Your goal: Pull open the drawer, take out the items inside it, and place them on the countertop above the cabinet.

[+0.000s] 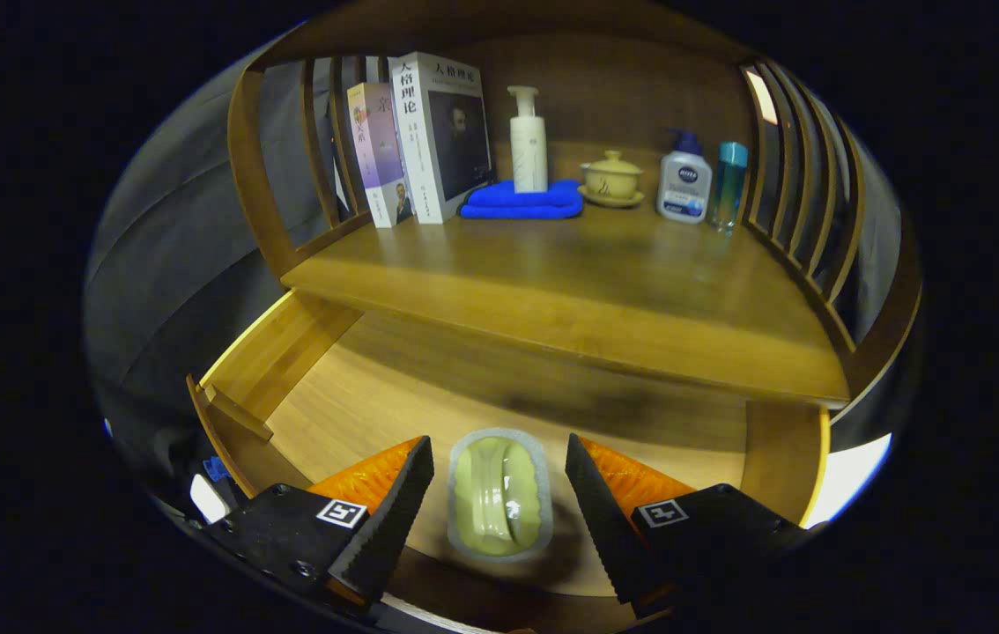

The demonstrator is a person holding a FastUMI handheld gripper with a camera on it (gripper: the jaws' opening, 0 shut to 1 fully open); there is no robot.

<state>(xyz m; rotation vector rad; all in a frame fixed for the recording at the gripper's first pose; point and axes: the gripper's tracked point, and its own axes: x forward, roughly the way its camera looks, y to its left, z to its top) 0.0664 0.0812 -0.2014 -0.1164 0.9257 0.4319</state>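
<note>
Likely a home: wooden cabinet [570, 308] holding books [429, 141], lotion bottles [529, 141], teacup [611, 179].

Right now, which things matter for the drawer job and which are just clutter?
Job: open drawer; small tray lying in it between the open gripper fingers, untouched; countertop.
Clutter: two books, pump bottle on blue cloth, lidded cup, lotion bottle, teal bottle.
</note>
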